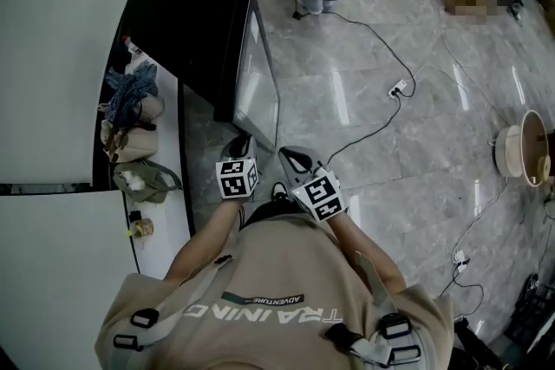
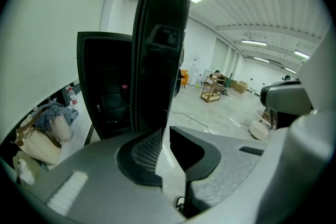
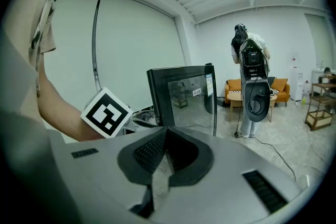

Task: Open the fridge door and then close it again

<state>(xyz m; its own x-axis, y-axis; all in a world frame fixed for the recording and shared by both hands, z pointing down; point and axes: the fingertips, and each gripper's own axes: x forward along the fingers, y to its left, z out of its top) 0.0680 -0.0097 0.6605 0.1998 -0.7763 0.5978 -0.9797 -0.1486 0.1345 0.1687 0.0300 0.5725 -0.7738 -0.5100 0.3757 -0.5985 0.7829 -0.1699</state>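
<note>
1. Head view, far left: bags (image 1: 128, 133) lie on the white surface (image 1: 163, 221) beside the black fridge (image 1: 186, 22).
2. The fridge door (image 1: 258, 91) stands partly swung out from the cabinet. Its glass faces the floor and its free edge is the end nearest the person.
3. The left claw (image 2: 161, 147) is slightly spread. Only pale floor shows in the gap, so it pinches nothing. Its own view looks along the door's free edge, which rises just ahead of the tips, with the dark interior to the left. I cannot tell whether the tips touch that edge.
4. The right claw (image 3: 165, 150) is pressed together and empty. It sits just beside the left one and short of the glass.
5. Judging by the door's angle, the opening half looks done or nearly so, and closing is the step at hand.
6. The next move probably calls for laying the left claw against the door's outer face near the free edge. A steady push toward the cabinet should follow until the door seats, with the right claw kept out of the gap.
</note>
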